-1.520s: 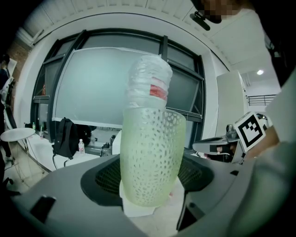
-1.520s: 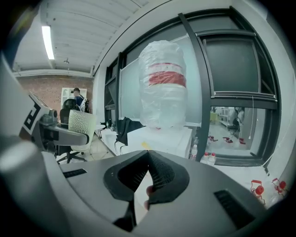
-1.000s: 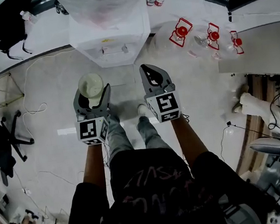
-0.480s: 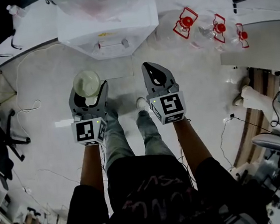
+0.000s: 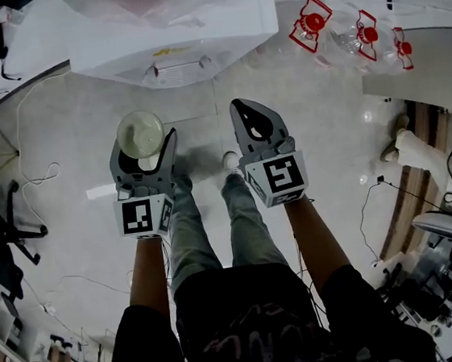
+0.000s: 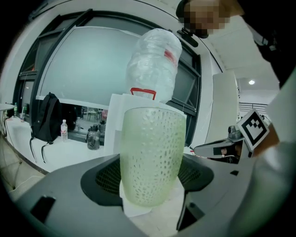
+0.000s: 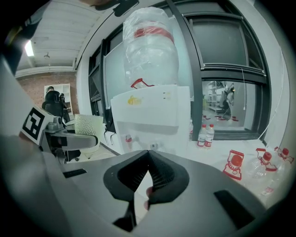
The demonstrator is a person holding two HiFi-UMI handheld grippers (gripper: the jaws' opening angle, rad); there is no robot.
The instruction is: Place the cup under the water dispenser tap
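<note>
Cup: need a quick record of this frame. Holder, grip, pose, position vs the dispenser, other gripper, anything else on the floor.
cup: pale green, textured, upright
held by: left gripper, fingers on both sides of it
right gripper: fingers shut, nothing between them
dispenser: white, big bottle on top, ahead of both grippers
cup vs taps: apart from the taps, not yet under one
floor: clear bottles with red handles, right of dispenser

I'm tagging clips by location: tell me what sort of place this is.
Probably an office or lab workspace: a white water dispenser stands by large windows, with spare jugs nearby and an office chair.
</note>
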